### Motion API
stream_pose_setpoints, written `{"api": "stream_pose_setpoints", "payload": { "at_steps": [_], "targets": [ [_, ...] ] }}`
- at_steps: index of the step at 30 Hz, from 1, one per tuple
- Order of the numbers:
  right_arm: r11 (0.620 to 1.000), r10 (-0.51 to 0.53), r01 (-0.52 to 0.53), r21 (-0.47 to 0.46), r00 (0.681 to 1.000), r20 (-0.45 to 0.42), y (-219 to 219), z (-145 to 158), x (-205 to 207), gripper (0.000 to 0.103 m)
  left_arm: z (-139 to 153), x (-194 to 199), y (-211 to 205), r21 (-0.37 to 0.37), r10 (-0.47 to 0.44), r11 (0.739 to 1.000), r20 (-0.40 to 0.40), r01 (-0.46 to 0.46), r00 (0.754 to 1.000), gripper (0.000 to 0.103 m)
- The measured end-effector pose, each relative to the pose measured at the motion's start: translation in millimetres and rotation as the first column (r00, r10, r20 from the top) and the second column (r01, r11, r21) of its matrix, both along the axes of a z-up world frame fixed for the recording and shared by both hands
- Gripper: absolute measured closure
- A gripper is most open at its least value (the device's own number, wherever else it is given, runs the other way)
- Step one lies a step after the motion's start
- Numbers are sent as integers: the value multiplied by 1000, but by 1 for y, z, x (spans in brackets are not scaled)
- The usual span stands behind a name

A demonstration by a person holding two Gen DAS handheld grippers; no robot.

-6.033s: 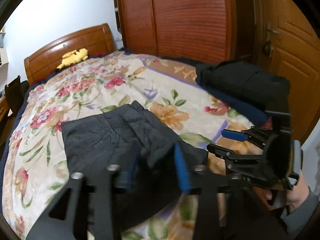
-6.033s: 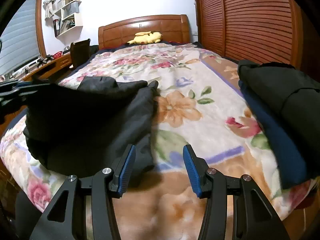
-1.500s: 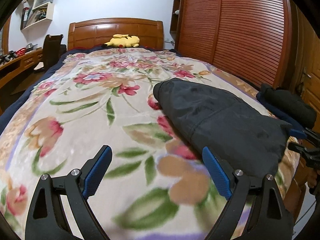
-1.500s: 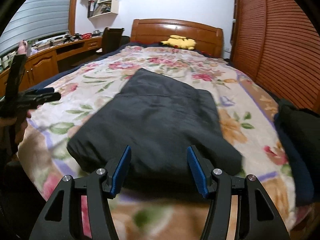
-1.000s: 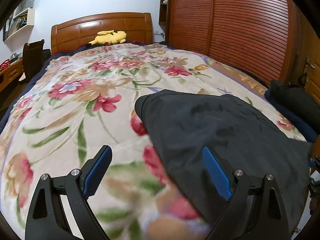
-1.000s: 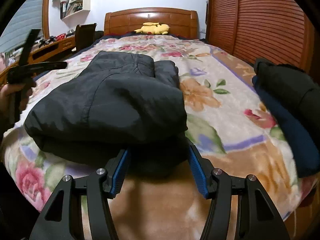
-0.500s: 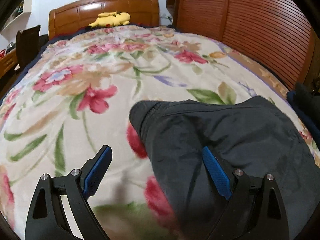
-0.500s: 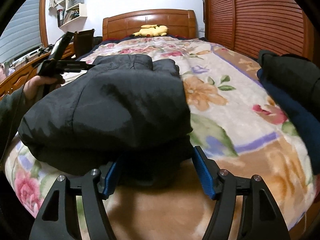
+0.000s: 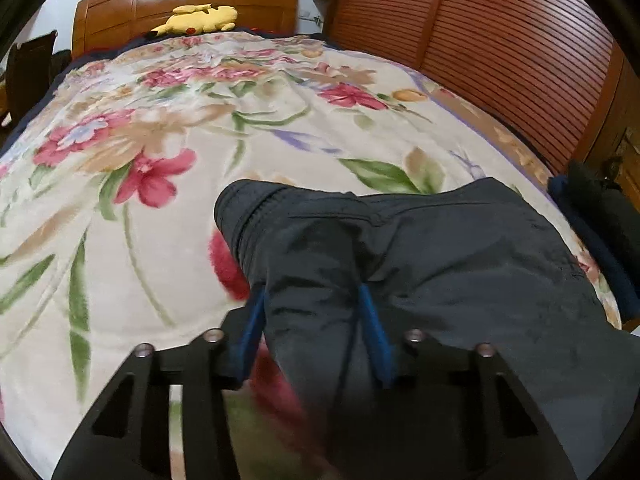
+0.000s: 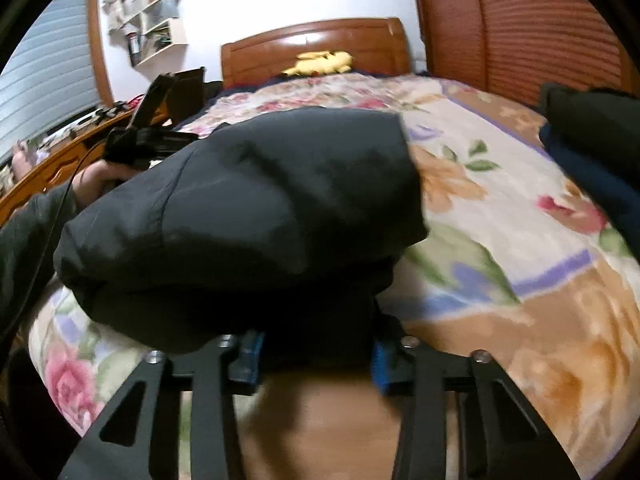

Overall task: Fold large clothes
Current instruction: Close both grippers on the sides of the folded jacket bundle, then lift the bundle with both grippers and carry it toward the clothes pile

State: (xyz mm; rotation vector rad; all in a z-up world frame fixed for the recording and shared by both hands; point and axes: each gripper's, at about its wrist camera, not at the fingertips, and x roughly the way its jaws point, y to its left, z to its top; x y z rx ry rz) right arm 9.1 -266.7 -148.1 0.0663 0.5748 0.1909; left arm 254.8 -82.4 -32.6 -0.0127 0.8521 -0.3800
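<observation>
A dark padded garment [image 9: 440,264], folded into a thick bundle, lies on the floral blanket [image 9: 160,160]. My left gripper [image 9: 316,320] is shut on the bundle's near left edge, blue pads pressing a fold of fabric. In the right wrist view the same garment [image 10: 256,208] bulges up in front of the camera. My right gripper [image 10: 316,356] is closed on its near edge, the blue pads partly hidden under the cloth. The left gripper [image 10: 136,136] and its hand show at the bundle's far left side.
A stack of folded dark clothes [image 10: 592,148] sits at the bed's right edge, also seen in the left wrist view [image 9: 600,216]. A yellow plush toy [image 9: 196,18] lies by the wooden headboard. Wooden wardrobe doors [image 9: 480,48] stand to the right; a desk [image 10: 60,152] stands left.
Both grippers moved in to the folded garment and closed on its edges; half a second ago both were open. The bundle now bulges higher in the right view.
</observation>
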Motion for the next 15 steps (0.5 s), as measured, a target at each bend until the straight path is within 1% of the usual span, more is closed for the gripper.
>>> {"api": "stream_pose_setpoints", "payload": {
  "at_steps": [1, 2, 3, 5, 6, 8, 11, 15],
  "targets": [
    [1000, 4, -4, -3, 1000, 5, 0, 0, -1, 69, 2, -2, -3, 14, -8, 1000, 3, 8, 1000, 72],
    [1000, 2, -2, -1, 1000, 9, -1, 0, -3, 73, 4, -4, -6, 29, -16, 999, 9, 15, 1000, 81],
    [1000, 1, -1, 3, 1000, 10, -3, 1, -4, 74, 8, -7, -8, 41, -22, 999, 13, 21, 1000, 86],
    [1000, -7, 7, -3, 1000, 19, -5, 2, -6, 83, 15, -13, -9, 59, -18, 998, 31, 16, 999, 89],
    [1000, -8, 8, -8, 1000, 25, -4, 4, -6, 85, 21, -18, -10, 67, -17, 998, 43, 14, 999, 90],
    [999, -13, 15, -33, 998, 60, -4, 10, -11, 92, 35, -31, -7, 59, -10, 998, 74, 6, 997, 91],
    [997, -17, 24, -72, 996, 91, -1, 19, -18, 95, 57, -52, -3, 54, -16, 998, 120, 10, 993, 91],
    [996, -17, 27, -82, 992, 129, -1, 37, -26, 96, 81, -77, 0, 39, -11, 999, 155, 5, 988, 91]
  ]
}}
